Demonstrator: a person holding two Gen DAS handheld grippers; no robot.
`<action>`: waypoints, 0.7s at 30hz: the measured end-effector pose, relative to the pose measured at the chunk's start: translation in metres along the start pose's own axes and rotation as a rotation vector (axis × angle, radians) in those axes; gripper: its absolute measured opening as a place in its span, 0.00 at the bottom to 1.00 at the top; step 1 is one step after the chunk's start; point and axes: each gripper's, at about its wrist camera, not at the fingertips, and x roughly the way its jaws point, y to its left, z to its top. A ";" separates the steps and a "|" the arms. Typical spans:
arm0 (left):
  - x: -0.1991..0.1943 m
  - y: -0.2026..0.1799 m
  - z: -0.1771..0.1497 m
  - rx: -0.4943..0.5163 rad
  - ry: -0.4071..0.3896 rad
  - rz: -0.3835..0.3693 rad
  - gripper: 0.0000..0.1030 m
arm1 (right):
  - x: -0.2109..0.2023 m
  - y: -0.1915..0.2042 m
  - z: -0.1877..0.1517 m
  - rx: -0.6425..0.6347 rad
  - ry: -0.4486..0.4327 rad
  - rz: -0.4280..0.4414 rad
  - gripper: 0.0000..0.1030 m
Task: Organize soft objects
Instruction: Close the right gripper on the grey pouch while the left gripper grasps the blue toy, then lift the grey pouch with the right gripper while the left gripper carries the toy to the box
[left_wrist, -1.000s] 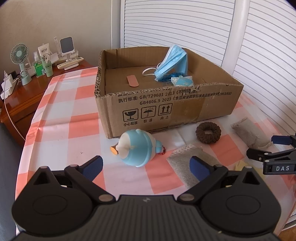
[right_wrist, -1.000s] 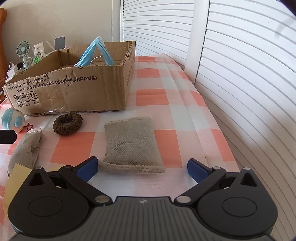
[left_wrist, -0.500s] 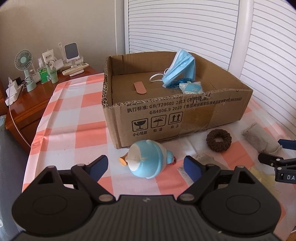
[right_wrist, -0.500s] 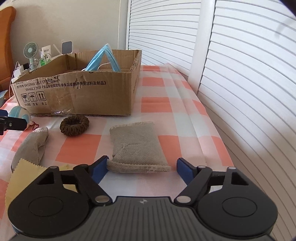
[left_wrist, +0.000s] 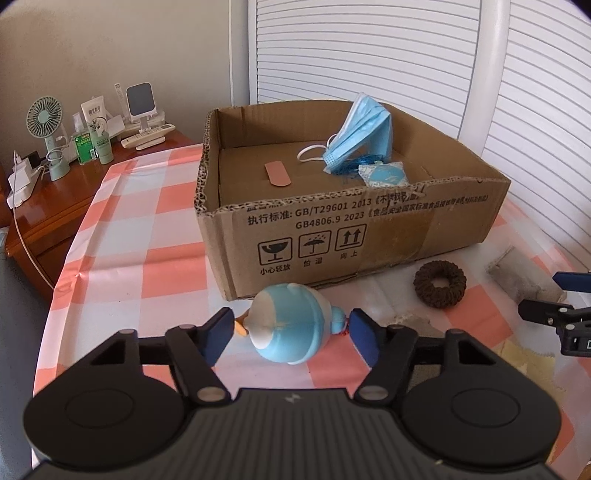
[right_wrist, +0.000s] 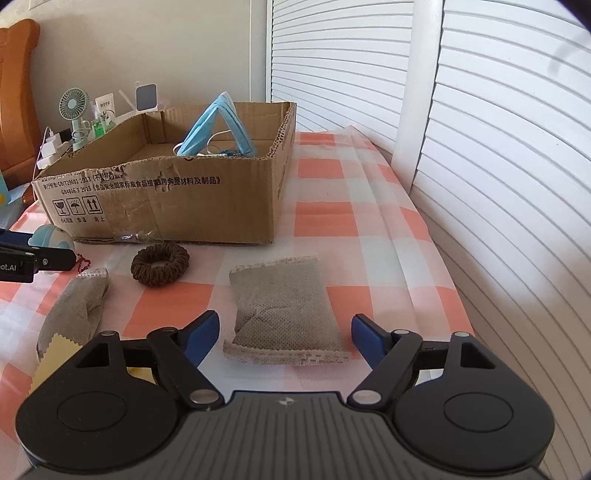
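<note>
A round blue and white soft toy (left_wrist: 295, 332) lies on the checked tablecloth before the cardboard box (left_wrist: 351, 236). My left gripper (left_wrist: 291, 325) straddles it, jaws closing, with thin gaps still showing at both pads. In the right wrist view a grey mesh pouch (right_wrist: 286, 310) lies flat between the jaws of my right gripper (right_wrist: 285, 325), which stands open with space on each side. A brown scrunchie (right_wrist: 159, 264) and a second grey pouch (right_wrist: 79, 306) lie between the two grippers. The box holds a blue face mask (left_wrist: 358, 136) and a small blue packet (left_wrist: 384, 173).
A yellow cloth (right_wrist: 55, 354) lies at the front left of the right wrist view. A wooden side table (left_wrist: 74, 192) at the left carries a small fan (left_wrist: 44, 122), bottles and a remote. White louvred doors (right_wrist: 498, 184) run close along the table's right edge.
The left jaws have narrowed from wide apart to close beside the toy, which now sits between the pads. The right jaws have narrowed a little around the grey pouch.
</note>
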 end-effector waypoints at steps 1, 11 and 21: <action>0.001 0.000 0.000 -0.005 0.004 -0.002 0.60 | 0.002 -0.001 0.002 -0.003 0.002 0.006 0.80; 0.004 0.002 0.002 -0.017 0.000 0.005 0.53 | 0.012 0.010 0.008 -0.109 0.008 0.006 0.57; -0.011 0.004 0.003 0.021 -0.003 -0.021 0.51 | -0.002 0.004 0.009 -0.101 0.013 0.036 0.45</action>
